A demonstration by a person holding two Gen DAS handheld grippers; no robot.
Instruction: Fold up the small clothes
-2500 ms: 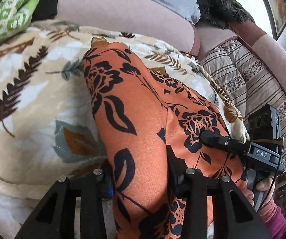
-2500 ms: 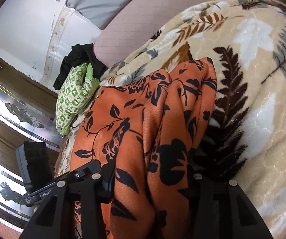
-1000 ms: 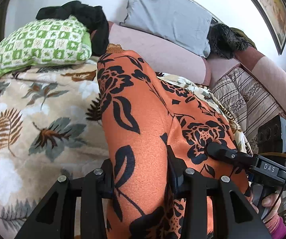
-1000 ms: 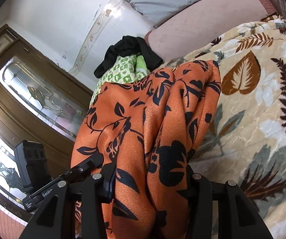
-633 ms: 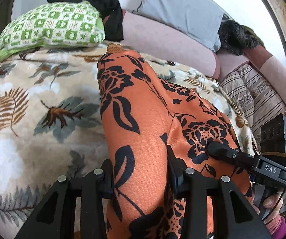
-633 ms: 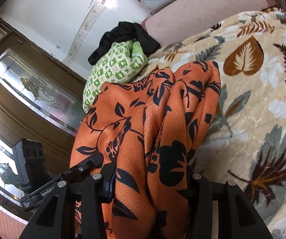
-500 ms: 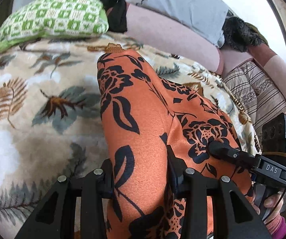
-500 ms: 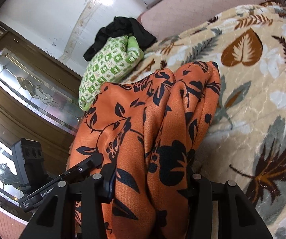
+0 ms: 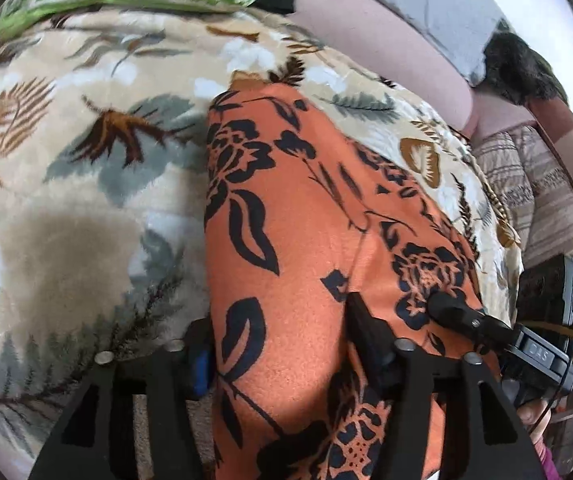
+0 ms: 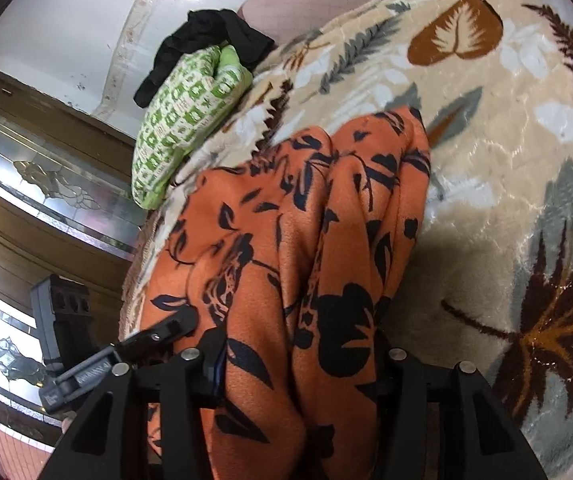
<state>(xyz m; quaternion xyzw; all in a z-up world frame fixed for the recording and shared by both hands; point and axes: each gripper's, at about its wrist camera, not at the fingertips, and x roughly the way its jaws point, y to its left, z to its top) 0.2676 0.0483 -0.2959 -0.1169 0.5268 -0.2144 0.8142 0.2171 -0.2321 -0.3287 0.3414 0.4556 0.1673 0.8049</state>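
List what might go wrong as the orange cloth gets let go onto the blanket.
Both tools' jaws are opening with the orange floral cloth between them. At the right tool it is bunched in thick folds, so it may land crumpled. On the plush leaf blanket the fold may drag out of line.

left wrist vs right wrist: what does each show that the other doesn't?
Left wrist only: grey pillow, dark furry cushion, striped quilt.

Right wrist only: wood-framed leaded glass, white wall.

Both: orange floral garment between each gripper's opening jaws, left gripper and right gripper, leaf-print blanket, green checked pillow, black cloth.
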